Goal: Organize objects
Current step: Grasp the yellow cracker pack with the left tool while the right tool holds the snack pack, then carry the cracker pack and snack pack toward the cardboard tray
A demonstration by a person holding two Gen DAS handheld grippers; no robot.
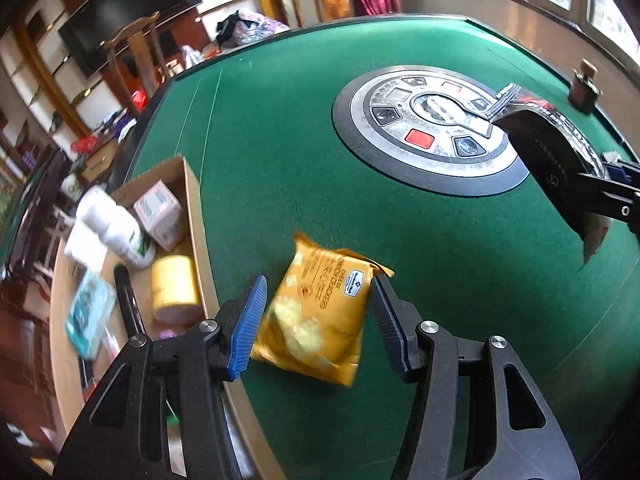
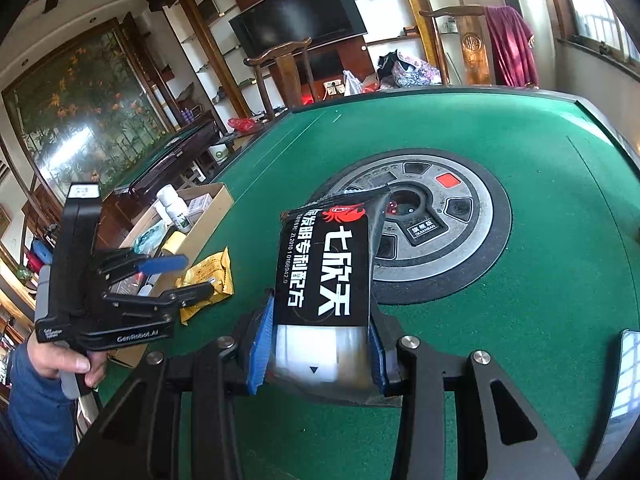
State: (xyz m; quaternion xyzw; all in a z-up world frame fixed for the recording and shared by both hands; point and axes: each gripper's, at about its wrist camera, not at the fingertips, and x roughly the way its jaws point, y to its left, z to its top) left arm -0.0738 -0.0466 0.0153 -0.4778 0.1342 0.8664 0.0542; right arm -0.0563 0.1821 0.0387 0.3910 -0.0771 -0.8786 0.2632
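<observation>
The green desk (image 1: 280, 128) is filling most of both views, with its round metal control panel (image 1: 432, 128) sitting at the centre. At about nine o'clock in the left wrist view, a cardboard box (image 1: 192, 200) is sitting at the desk's edge, already holding a white bottle (image 1: 120, 232), a pink carton (image 1: 158, 210), a yellow jar (image 1: 176, 284) and a teal packet (image 1: 90, 312); so the sorting looks well under way.

Two items are remaining outside the box. The right tongs (image 2: 316, 356) are pinching the black pouch (image 2: 328, 264) by its lower end and holding it up over the desk. The yellow snack bag (image 1: 316, 312) is lying flat on the felt at six o'clock, just beside the box wall; the left tongs (image 1: 320, 320) are standing spread around it, pads on either side and apparently not yet pressing.

Judging by this, bagging the snack and dropping the pouch are what is left.

The box contents are blurring badly, its near end is cut off behind the tongs, and the snack bag's print is hard to read.
</observation>
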